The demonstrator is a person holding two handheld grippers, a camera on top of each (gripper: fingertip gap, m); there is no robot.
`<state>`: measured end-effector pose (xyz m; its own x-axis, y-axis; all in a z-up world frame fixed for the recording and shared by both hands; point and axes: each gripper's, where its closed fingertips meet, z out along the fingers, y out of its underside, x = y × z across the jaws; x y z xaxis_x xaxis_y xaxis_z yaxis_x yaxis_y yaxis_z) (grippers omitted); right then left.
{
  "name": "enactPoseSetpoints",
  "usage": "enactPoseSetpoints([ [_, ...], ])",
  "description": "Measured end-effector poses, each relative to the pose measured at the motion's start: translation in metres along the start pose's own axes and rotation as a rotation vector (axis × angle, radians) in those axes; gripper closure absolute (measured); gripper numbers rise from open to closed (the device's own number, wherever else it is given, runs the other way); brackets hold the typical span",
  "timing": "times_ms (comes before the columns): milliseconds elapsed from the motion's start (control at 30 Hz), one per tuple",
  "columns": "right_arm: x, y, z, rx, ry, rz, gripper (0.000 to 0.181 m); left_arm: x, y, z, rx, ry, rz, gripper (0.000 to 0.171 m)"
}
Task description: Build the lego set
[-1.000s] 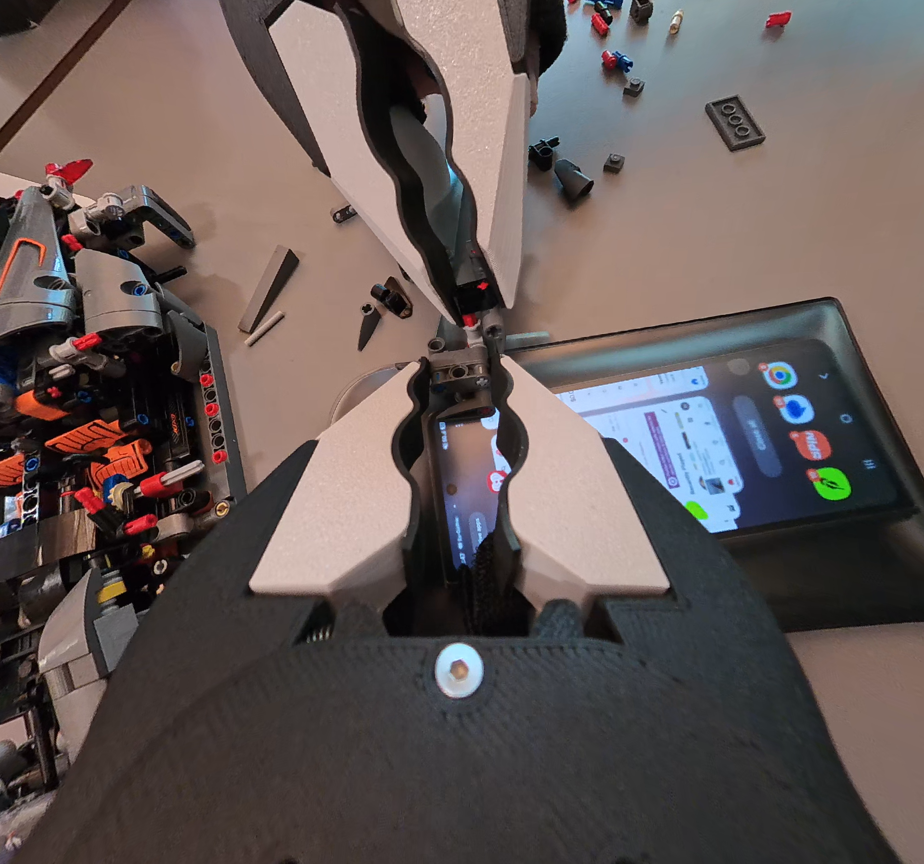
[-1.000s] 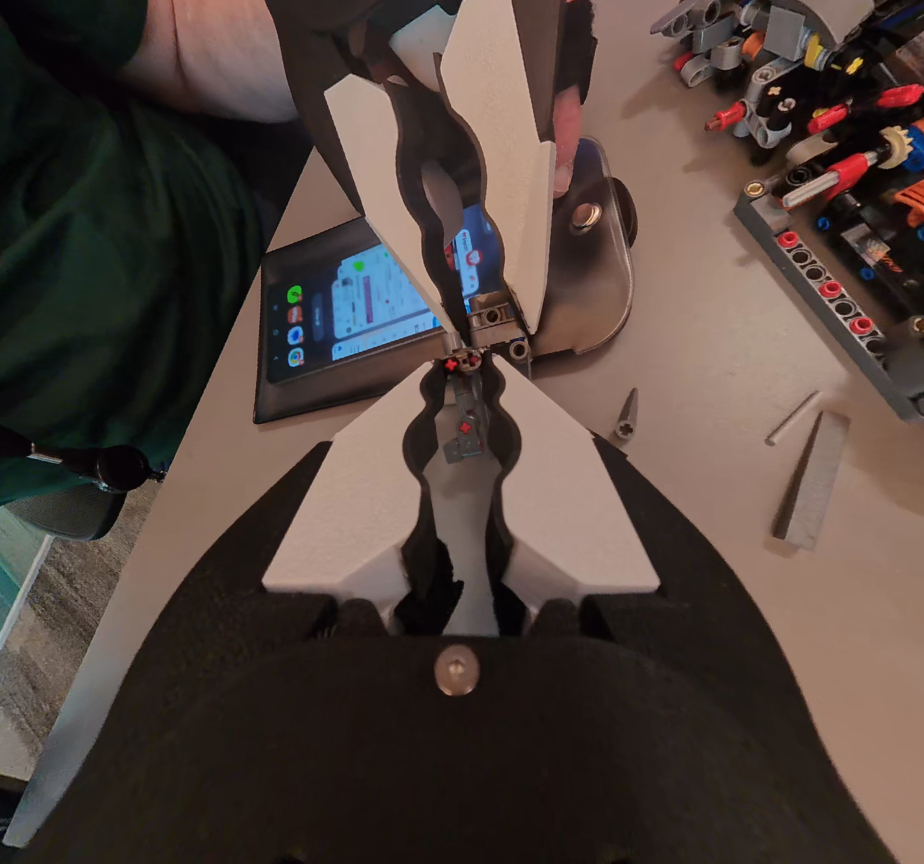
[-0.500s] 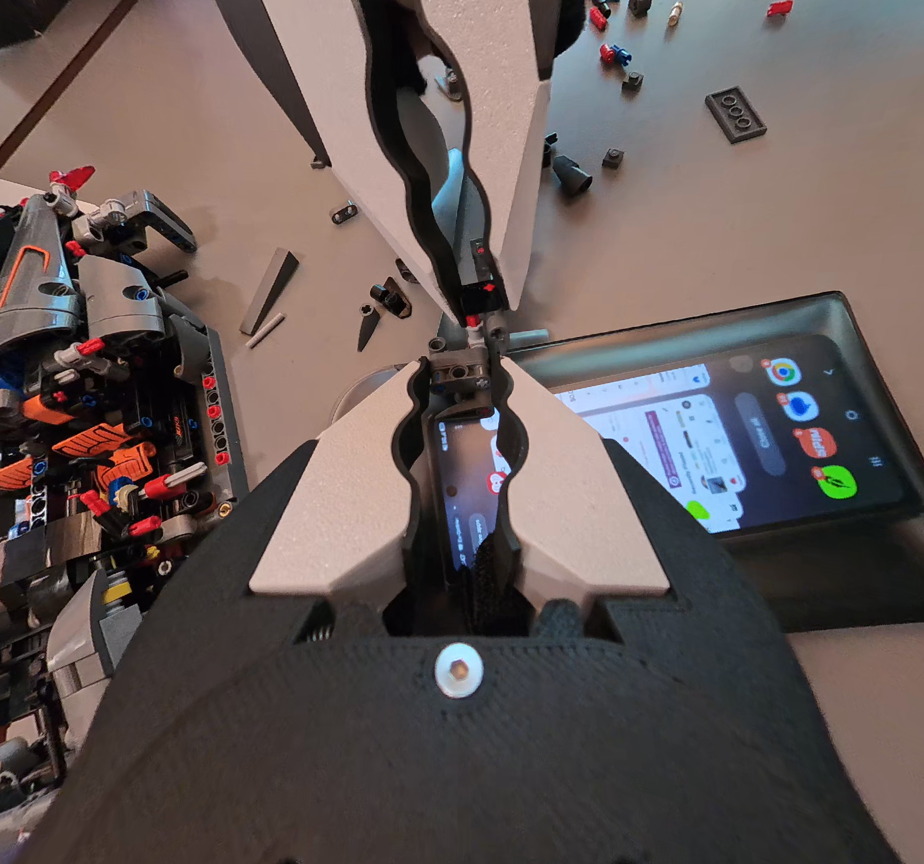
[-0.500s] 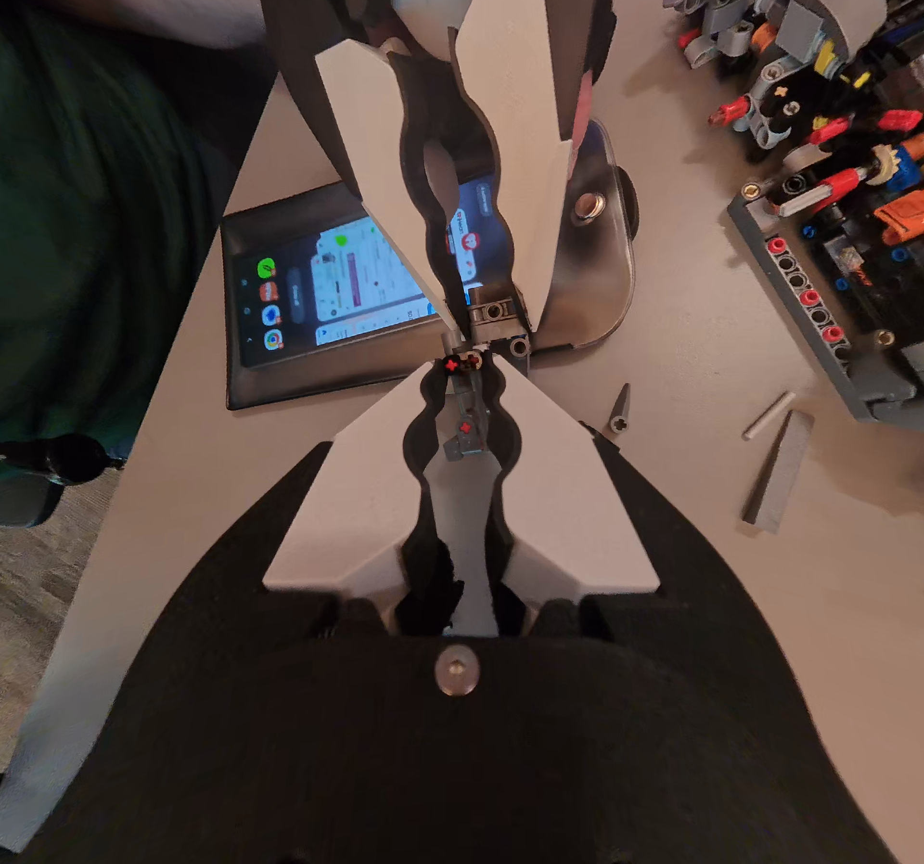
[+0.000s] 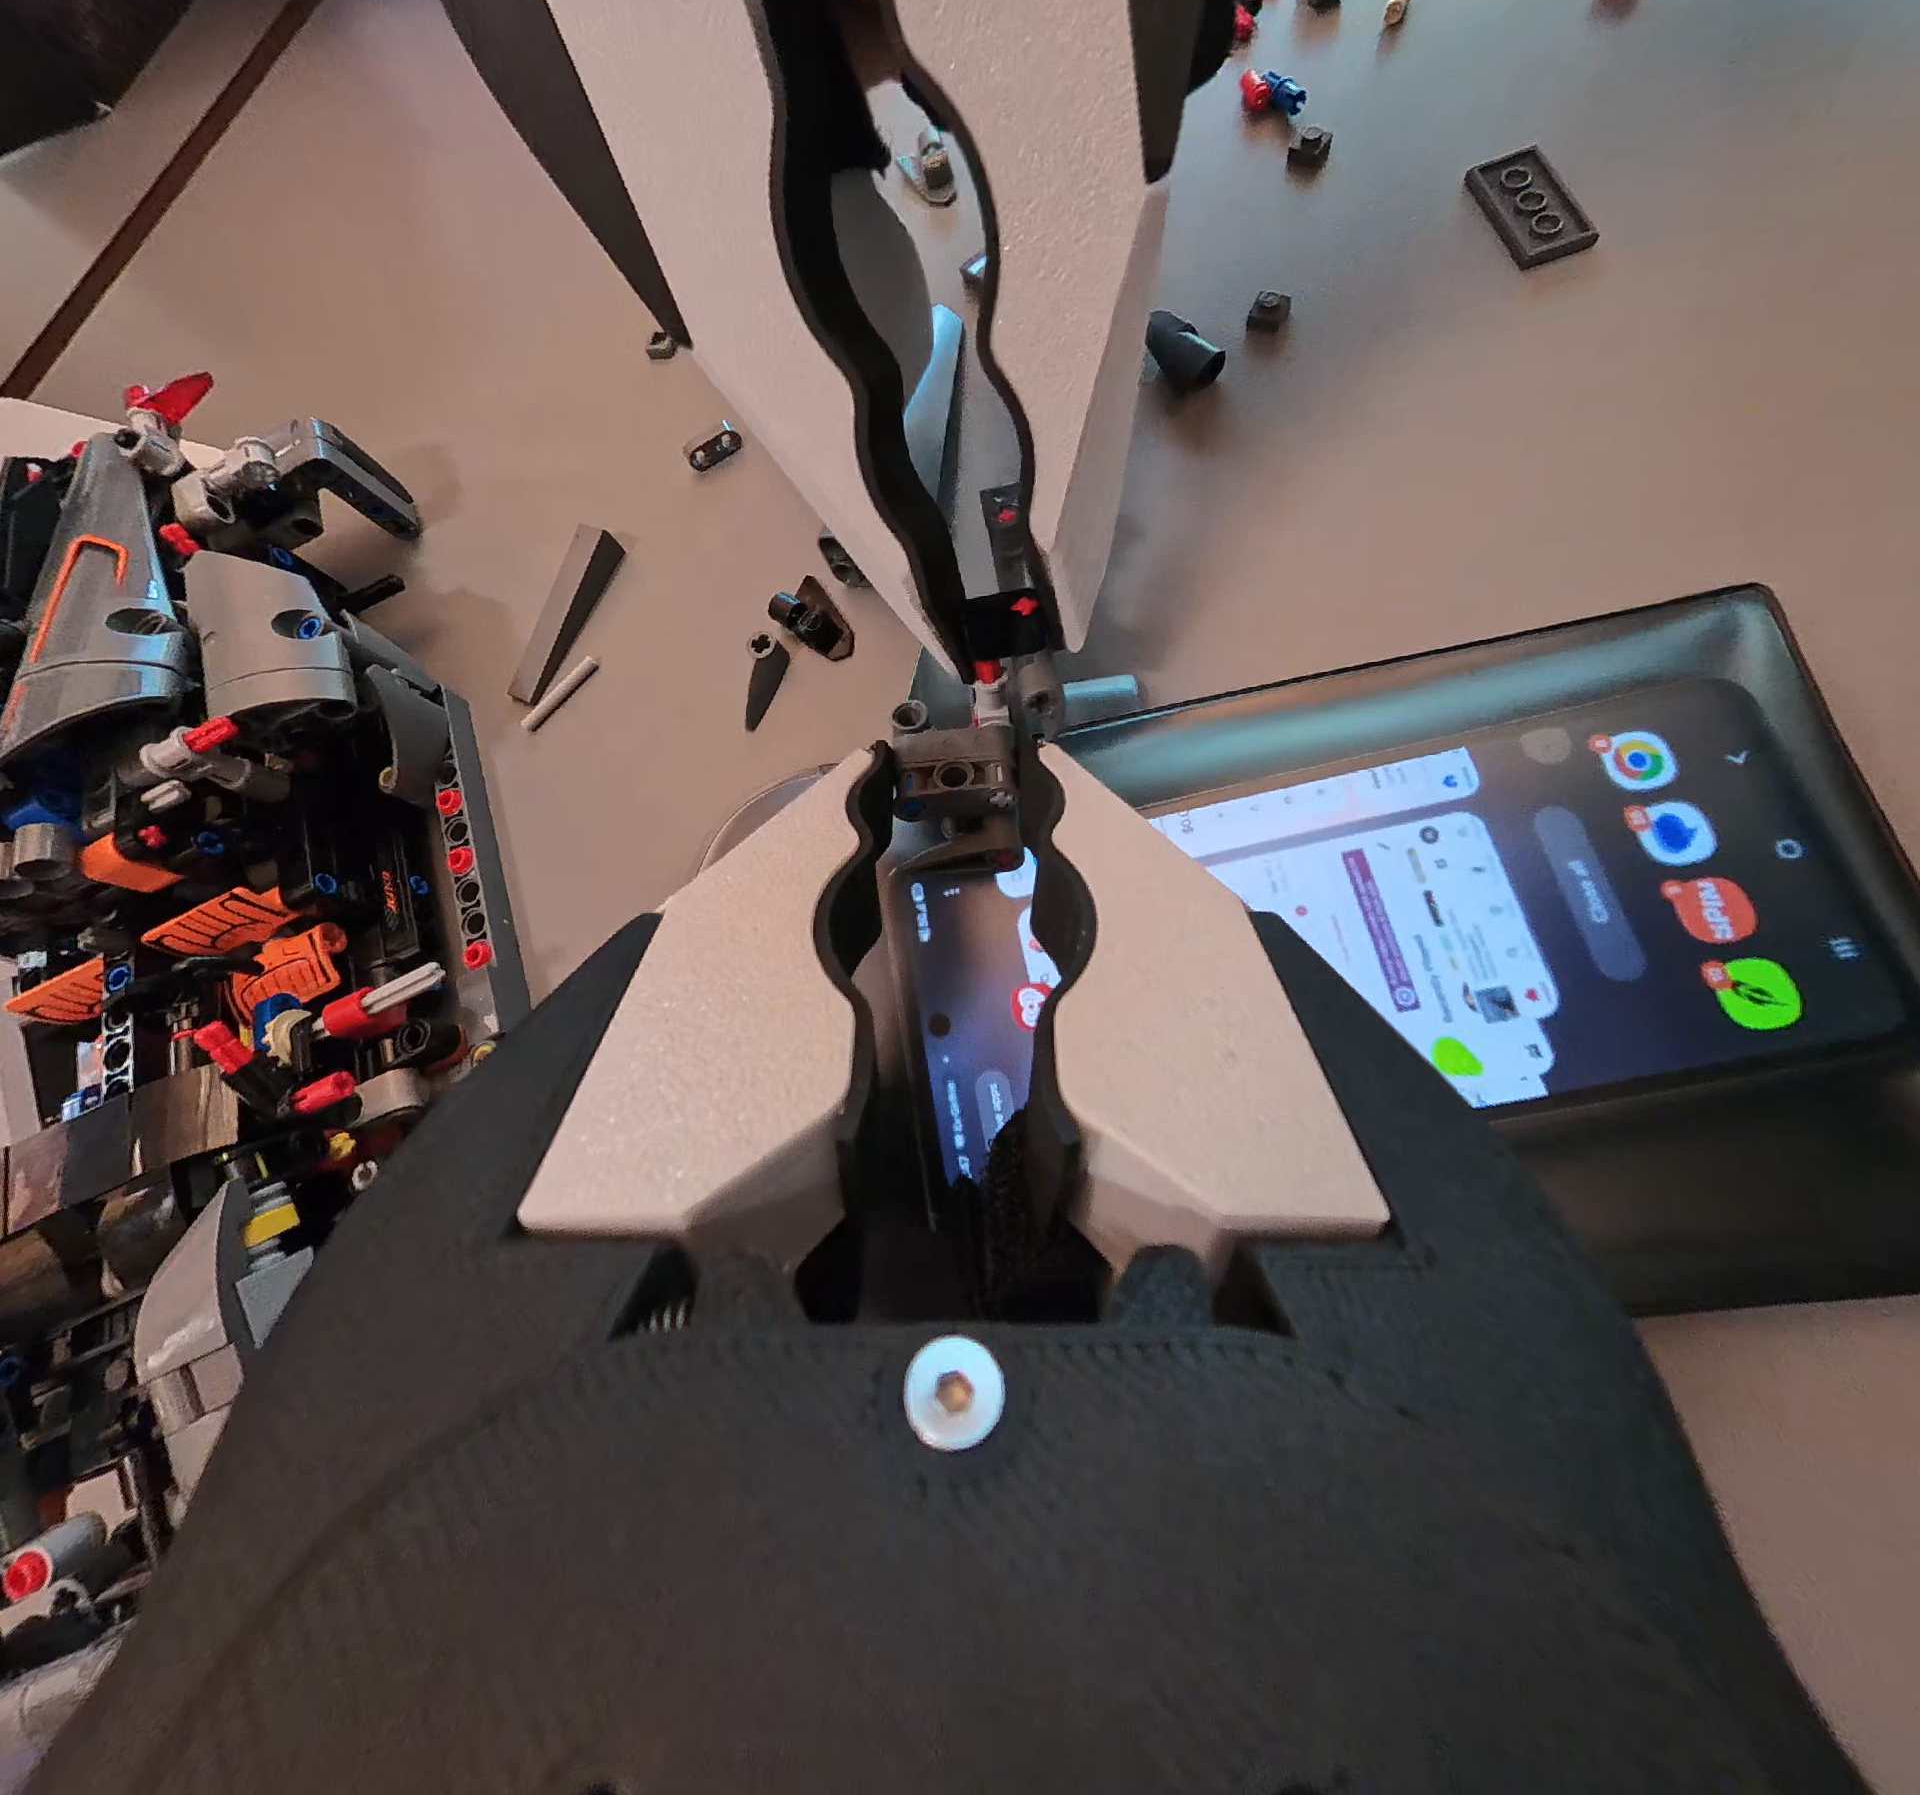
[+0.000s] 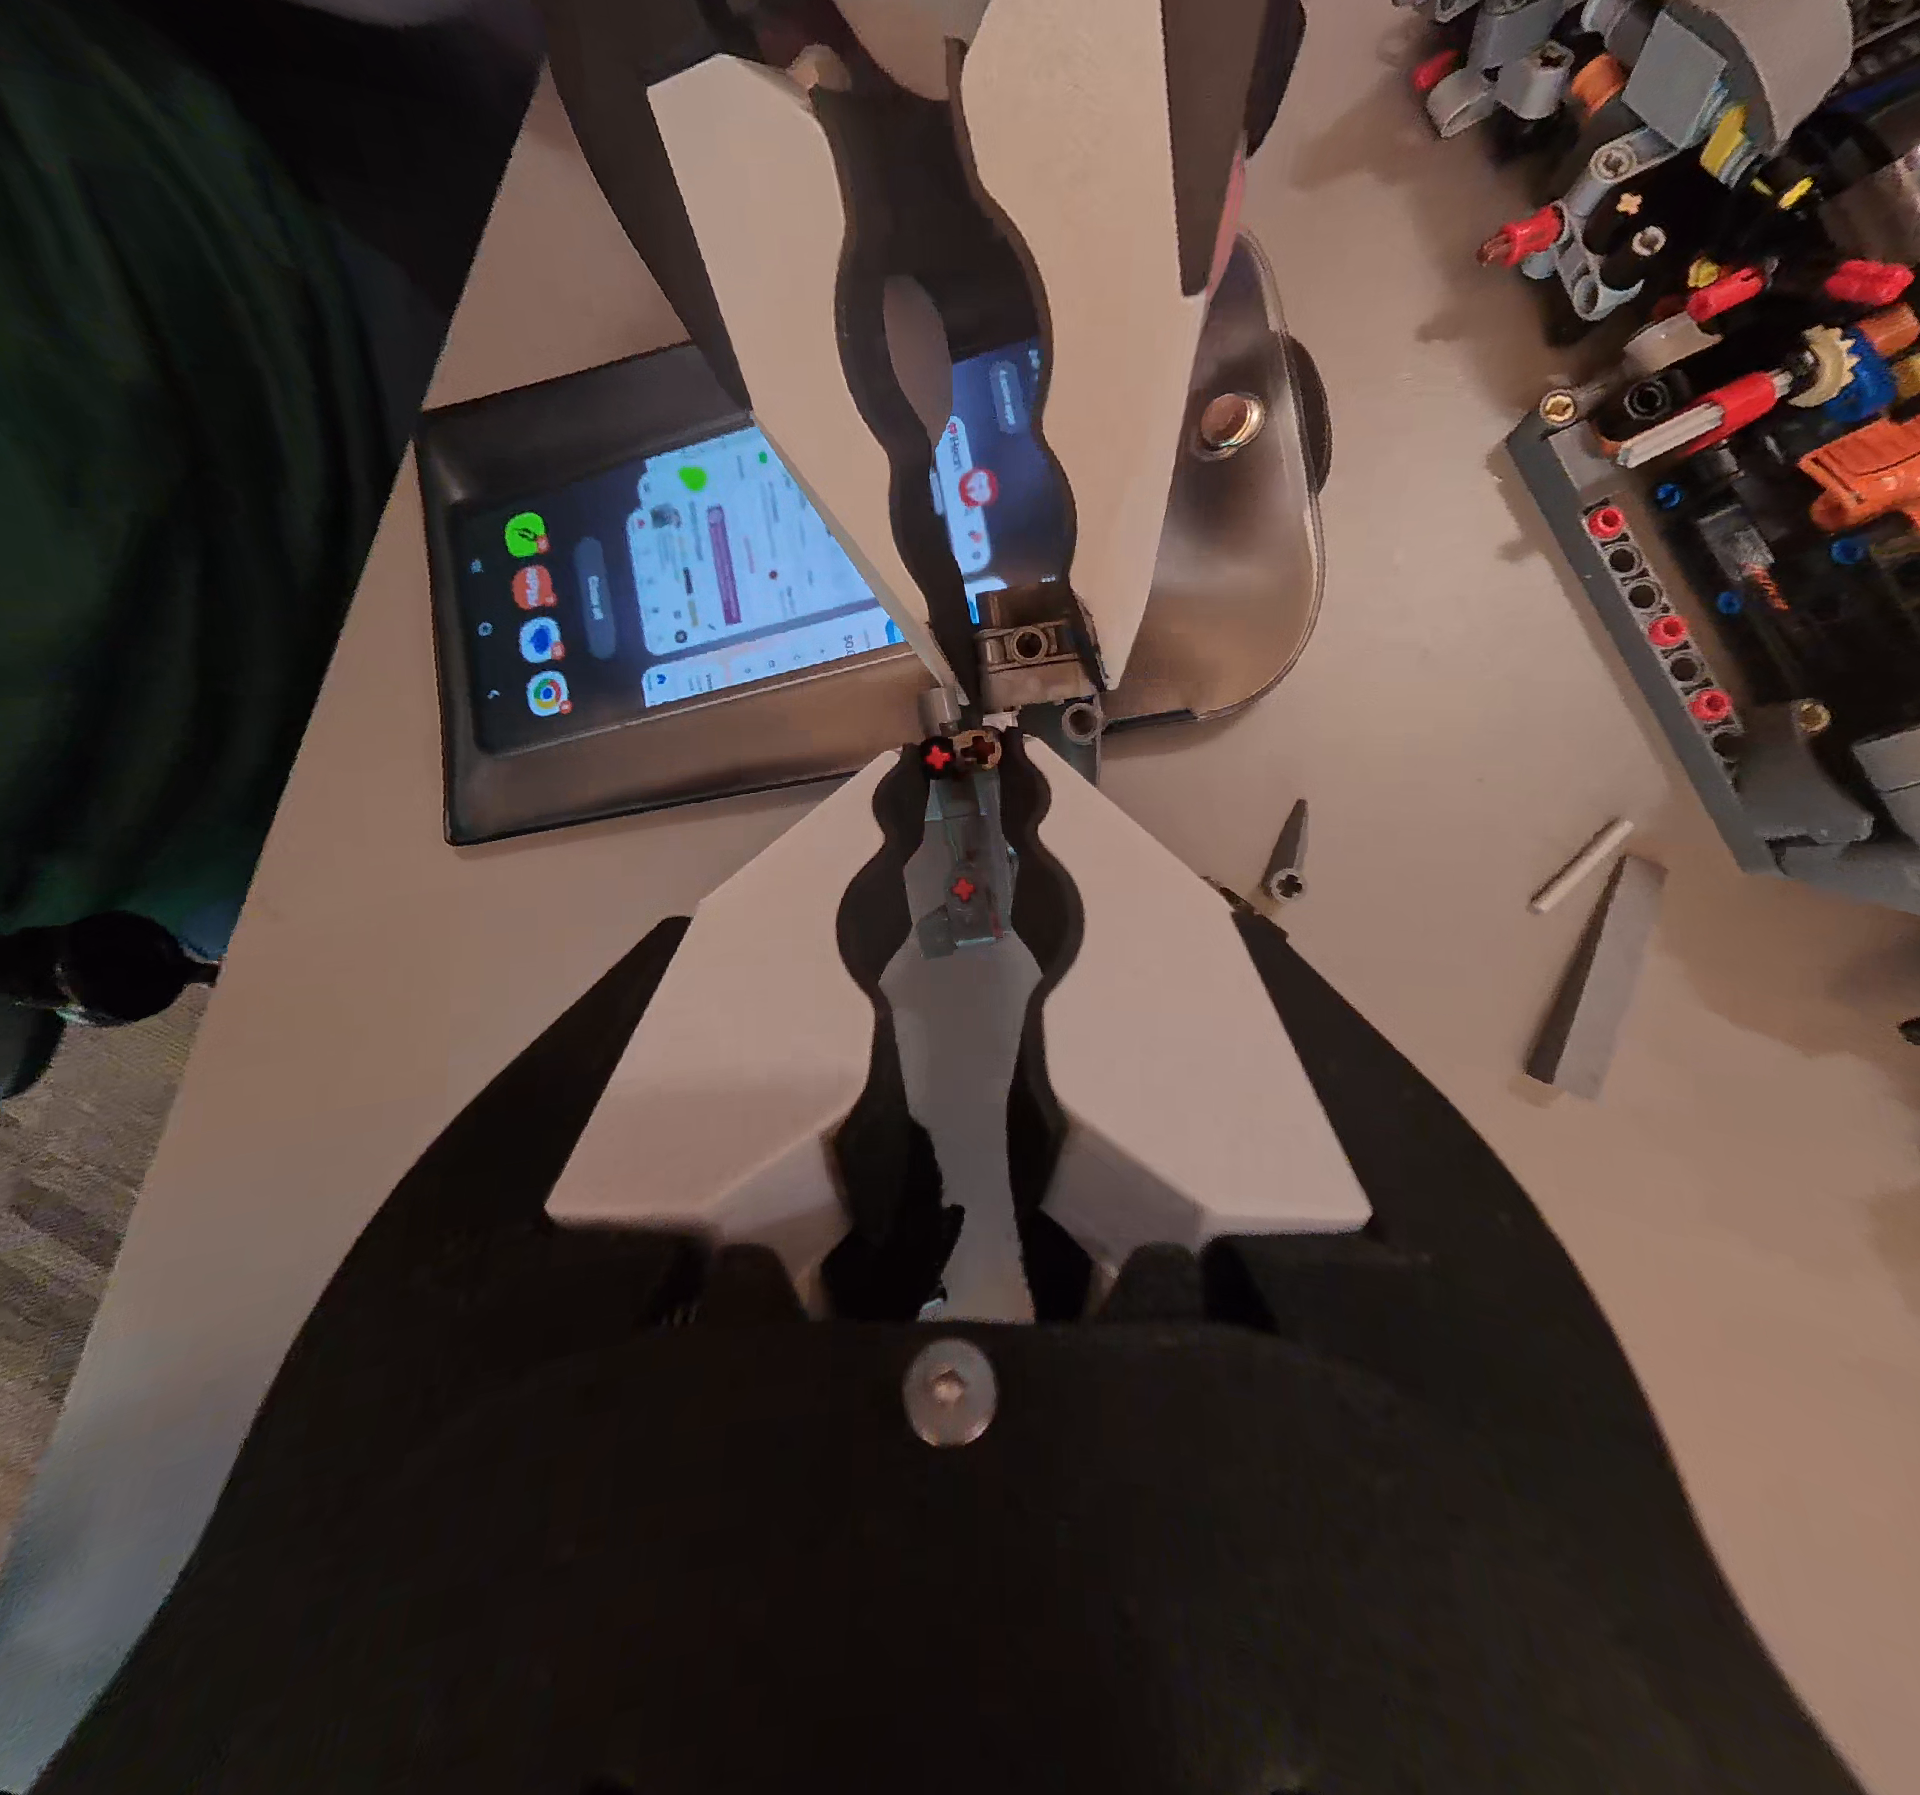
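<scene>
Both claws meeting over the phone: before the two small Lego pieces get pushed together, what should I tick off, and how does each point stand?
1. Left claw shut on the dark grey block: ok.
2. Right claw shut on the grey strip with red pins: ok.
3. Red pin tip lined up with a hole in the block: cannot tell, the joint is too small.
4. Pieces already seated together: cannot tell.
5. Work held above the lit phone, so a dropped piece would land on it: not ok.
6. Half-built model off to the side, out of both claws' way: ok.
</scene>
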<state>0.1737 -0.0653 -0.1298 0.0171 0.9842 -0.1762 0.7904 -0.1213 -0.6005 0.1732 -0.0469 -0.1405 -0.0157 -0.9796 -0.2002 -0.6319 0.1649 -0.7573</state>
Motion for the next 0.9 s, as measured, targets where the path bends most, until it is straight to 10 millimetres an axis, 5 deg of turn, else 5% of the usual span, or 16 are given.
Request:
enactPoseSetpoints([
  [200,0.001,-0.005,-0.001,0.093,-0.079,0.063,0.167,0.0,0.002,-0.002,0.007,0.006,-0.018,0.149],
  [467,0.01,-0.002,-0.004,0.054,0.047,-0.034,0.151,-0.007,0.001,-0.003,0.028,0.013,-0.122,0.149],
  [767,0.029,-0.021,-0.028,0.062,0.404,-0.308,0.119,-0.029,-0.014,-0.015,0.153,0.1,-0.451,0.149],
  [900,0.034,-0.026,-0.029,0.048,0.497,-0.369,0.132,-0.033,-0.023,-0.018,0.184,0.153,-0.558,0.149],
])
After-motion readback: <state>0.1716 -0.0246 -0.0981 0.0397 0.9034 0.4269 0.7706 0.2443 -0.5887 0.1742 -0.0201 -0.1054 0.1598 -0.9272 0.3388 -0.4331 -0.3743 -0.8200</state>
